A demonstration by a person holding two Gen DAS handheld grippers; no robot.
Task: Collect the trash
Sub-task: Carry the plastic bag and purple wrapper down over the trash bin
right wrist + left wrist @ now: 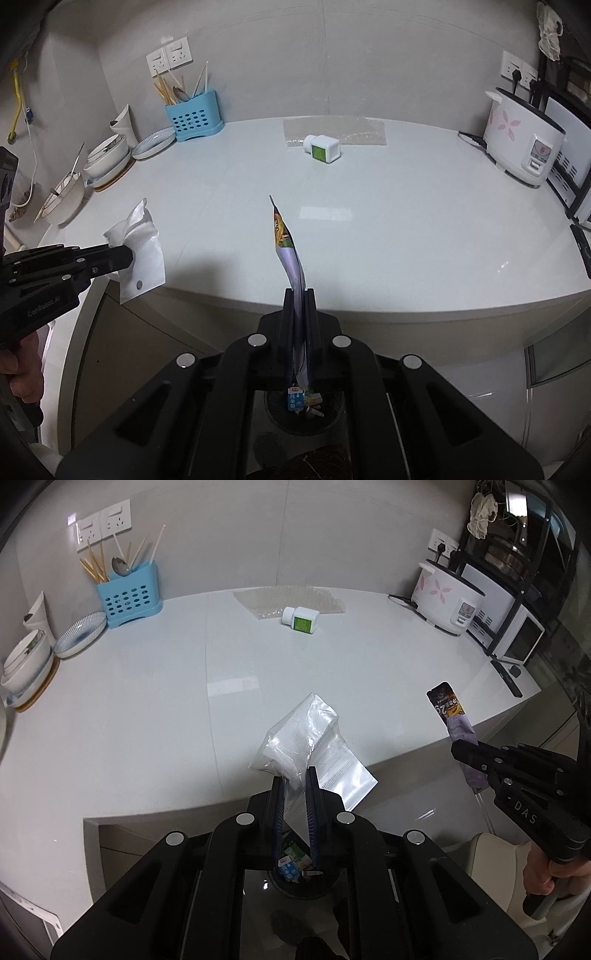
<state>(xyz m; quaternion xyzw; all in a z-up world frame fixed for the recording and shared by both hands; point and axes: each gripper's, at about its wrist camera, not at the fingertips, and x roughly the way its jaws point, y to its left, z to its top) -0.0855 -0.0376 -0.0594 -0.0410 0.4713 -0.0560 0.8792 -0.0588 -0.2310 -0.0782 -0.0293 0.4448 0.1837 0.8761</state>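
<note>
A: White desk (147, 709), kitchen corner, grey wall. Item one?

B: Clear plastic bag (303, 738), lower centre of the left wrist view, clenched at its lower end in the left hand-held gripper (295, 786). Limp, light, slippery film; likely best pinched on a bunched fold, as here.

A: Item two?

B: Snack wrapper (290, 254), centre of the right wrist view, standing up from the right hand-held gripper (300, 295), which is clamped on its lower part. Thin foil, light, bends at the top; a grip low on the flat suits it.

A: Destination?

B: Dark trash bin (306, 417), bottom centre, below both grippers, off the desk edge. Milk carton and scraps already inside.

A: Remaining on the desk?

B: White bottle (301, 619) with green label, lying on its side, upper centre; rigid, probably light, could roll. Bubble wrap sheet (258, 602) touching it behind. Outward: blue utensil holder (129, 596) and bowls upper left, rice cooker (447, 602) upper right.
</note>
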